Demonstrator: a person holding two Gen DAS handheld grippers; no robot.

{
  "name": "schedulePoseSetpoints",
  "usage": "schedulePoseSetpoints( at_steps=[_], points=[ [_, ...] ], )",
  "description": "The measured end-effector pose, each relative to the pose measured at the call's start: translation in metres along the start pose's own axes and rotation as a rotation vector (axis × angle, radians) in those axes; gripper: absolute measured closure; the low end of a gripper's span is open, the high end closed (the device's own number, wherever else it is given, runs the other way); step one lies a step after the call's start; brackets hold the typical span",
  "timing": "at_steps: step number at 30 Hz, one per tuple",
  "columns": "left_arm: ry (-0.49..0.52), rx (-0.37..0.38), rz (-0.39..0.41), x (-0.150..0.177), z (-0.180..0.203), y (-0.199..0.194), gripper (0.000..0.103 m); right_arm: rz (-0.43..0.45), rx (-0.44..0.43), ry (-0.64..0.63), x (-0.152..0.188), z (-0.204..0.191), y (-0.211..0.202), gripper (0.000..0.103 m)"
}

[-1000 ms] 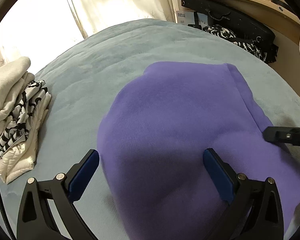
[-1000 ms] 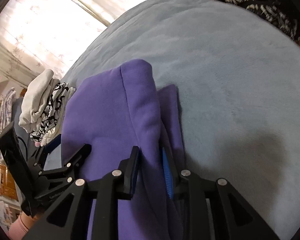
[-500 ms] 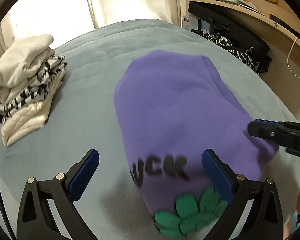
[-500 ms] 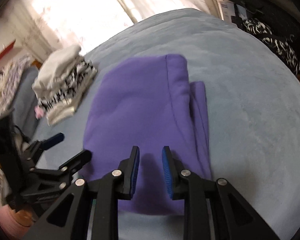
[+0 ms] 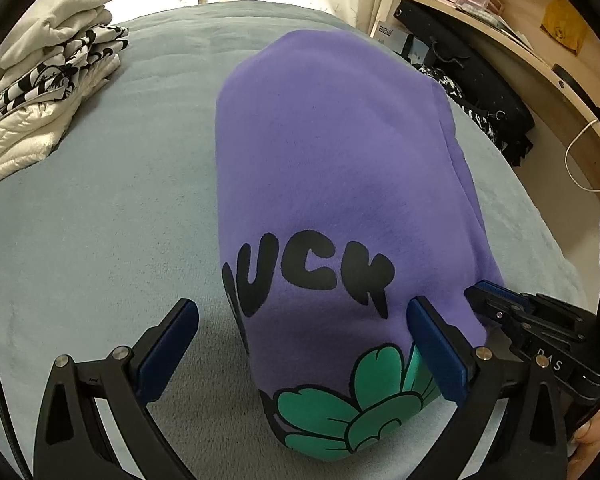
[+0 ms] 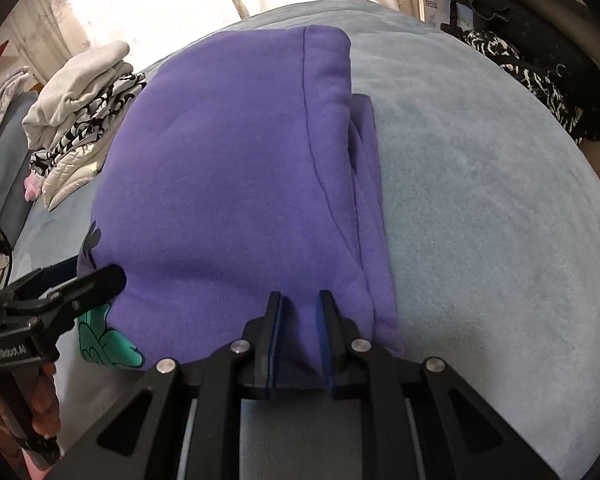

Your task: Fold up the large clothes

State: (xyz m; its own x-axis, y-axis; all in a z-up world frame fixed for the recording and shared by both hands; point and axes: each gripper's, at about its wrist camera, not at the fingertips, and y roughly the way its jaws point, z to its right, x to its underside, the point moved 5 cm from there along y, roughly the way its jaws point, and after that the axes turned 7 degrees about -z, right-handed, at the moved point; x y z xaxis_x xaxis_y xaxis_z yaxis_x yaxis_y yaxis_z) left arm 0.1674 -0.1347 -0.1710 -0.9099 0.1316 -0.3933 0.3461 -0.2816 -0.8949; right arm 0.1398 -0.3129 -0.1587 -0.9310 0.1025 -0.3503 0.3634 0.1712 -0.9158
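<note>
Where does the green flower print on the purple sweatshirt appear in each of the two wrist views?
Left wrist view: the green flower print sits at bottom centre, on the near end of the purple sweatshirt.
Right wrist view: only part of the print shows, at lower left, by the sweatshirt's near left corner.
Shared landmark: the stack of folded clothes, at upper left in both.

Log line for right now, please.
fold | hoodie folded, flat on bed | left claw open, straddling its near end | right claw closing on near edge, not gripping | pile beside
</note>
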Motion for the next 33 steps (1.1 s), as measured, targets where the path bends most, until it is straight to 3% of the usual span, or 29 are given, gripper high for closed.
schedulePoseSetpoints(
  at_steps=[14,17,21,27,33],
  points=[
    [-0.062,0.013,-0.004,0.002,-0.002,-0.006,0.001,0.036,-0.009,0.01,0.002,0.0,-0.003,0.088],
    [-0.061,-0.009,-0.021,-0.005,-0.003,-0.015,0.001,0.017,-0.016,-0.006,-0.002,-0.002,-0.007,0.086],
    [-0.024,-0.071,0.05,-0.026,-0.003,-0.038,0.001,-0.017,-0.025,-0.027,-0.013,-0.006,-0.018,0.085],
    [-0.069,-0.087,0.112,-0.077,-0.023,-0.051,0.001,0.045,-0.045,-0.043,-0.056,-0.01,-0.042,0.085],
    [-0.057,-0.119,0.101,-0.123,-0.027,-0.022,0.001,0.109,-0.076,0.007,-0.126,-0.006,-0.038,0.085]
  ],
)
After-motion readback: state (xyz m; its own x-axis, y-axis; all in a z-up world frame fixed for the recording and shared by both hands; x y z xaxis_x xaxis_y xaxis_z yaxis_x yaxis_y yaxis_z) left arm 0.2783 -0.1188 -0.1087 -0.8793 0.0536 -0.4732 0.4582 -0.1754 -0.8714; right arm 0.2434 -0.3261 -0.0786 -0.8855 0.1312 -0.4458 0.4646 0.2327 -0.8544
